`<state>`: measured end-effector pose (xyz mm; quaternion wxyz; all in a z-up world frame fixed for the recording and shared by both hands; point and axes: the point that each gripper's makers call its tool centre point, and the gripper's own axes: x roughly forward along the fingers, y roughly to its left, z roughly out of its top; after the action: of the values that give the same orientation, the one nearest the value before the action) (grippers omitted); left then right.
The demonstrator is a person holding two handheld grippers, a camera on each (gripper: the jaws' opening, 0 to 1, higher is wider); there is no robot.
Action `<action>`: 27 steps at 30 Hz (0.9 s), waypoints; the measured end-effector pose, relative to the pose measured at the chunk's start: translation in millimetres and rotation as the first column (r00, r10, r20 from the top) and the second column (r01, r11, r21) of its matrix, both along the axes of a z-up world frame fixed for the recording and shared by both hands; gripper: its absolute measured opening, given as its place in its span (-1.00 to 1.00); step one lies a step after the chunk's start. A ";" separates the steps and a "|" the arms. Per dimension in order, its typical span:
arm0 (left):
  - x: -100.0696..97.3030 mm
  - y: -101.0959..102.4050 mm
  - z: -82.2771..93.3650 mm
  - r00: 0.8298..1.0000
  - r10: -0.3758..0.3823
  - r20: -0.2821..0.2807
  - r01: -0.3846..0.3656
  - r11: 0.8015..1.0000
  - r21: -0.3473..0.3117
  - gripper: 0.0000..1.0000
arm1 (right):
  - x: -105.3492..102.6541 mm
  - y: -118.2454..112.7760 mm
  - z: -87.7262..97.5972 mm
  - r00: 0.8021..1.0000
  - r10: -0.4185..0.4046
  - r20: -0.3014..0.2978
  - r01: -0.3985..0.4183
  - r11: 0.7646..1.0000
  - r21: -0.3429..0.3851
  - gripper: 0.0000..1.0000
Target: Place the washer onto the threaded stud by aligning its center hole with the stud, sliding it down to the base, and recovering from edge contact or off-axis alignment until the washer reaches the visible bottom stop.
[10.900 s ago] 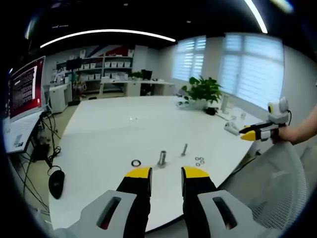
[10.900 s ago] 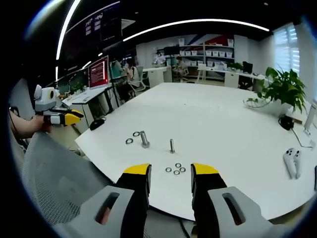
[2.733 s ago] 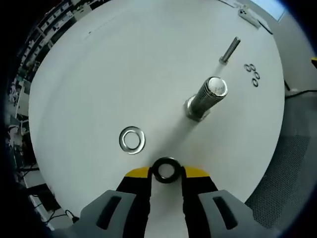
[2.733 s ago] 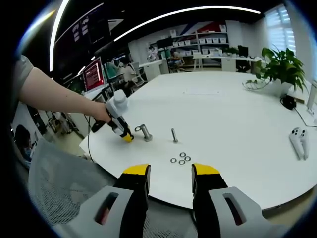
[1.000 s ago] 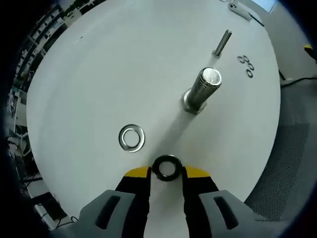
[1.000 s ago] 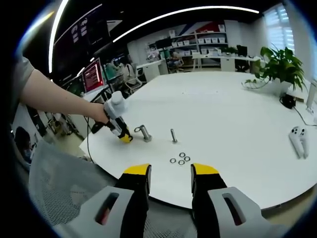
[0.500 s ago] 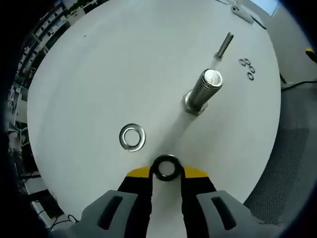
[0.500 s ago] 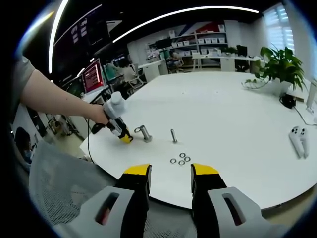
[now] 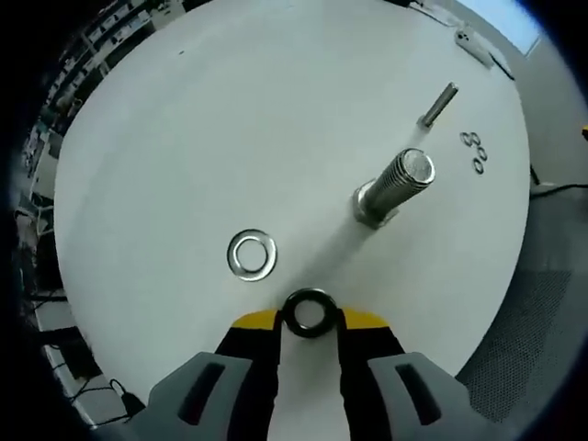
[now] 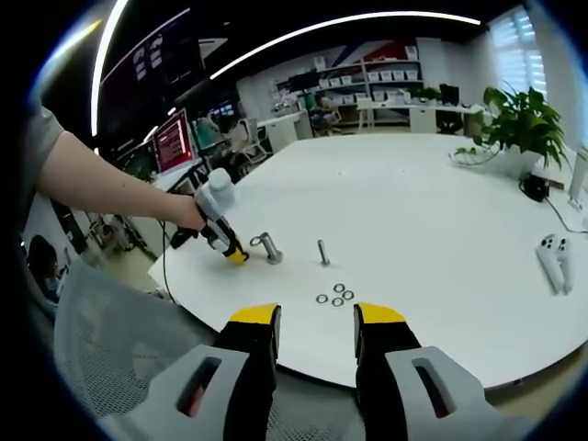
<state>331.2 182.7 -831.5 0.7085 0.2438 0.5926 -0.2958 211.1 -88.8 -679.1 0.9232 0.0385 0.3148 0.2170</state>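
In the left gripper view my left gripper (image 9: 310, 317) is shut on a dark washer (image 9: 309, 312), held above the white table (image 9: 184, 138). The thick threaded stud (image 9: 397, 186) stands upright up and to the right of the held washer, apart from it. A silver washer (image 9: 253, 255) lies flat on the table left of it. In the right gripper view my right gripper (image 10: 315, 322) is open and holds nothing, back from the table edge. The left gripper (image 10: 234, 254) shows there in a person's hand, just left of the stud (image 10: 269, 247).
A thinner stud (image 9: 438, 105) (image 10: 322, 252) stands farther along the table, with three small washers (image 9: 474, 152) (image 10: 334, 294) beside it. A white controller (image 10: 549, 262) lies at the table's right. A mesh chair back (image 10: 101, 340) is near the right gripper. Desks, monitors and a plant (image 10: 521, 124) stand behind.
The left gripper view has shifted slightly: the thick stud now sits farther right and lower in the picture. The washer stays clamped in the left gripper. The right gripper has not moved.
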 end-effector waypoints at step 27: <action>-1.6 -4.3 7.1 0.997 -0.065 0.032 0.065 0.998 0.000 -0.64 | 0.3 0.7 0.3 1.000 0.002 0.000 -0.002 1.000 0.004 -0.31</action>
<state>329.6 178.4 -824.4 0.7080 0.2672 0.5727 -0.3151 211.4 -88.0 -678.9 0.9230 0.0400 0.3142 0.2185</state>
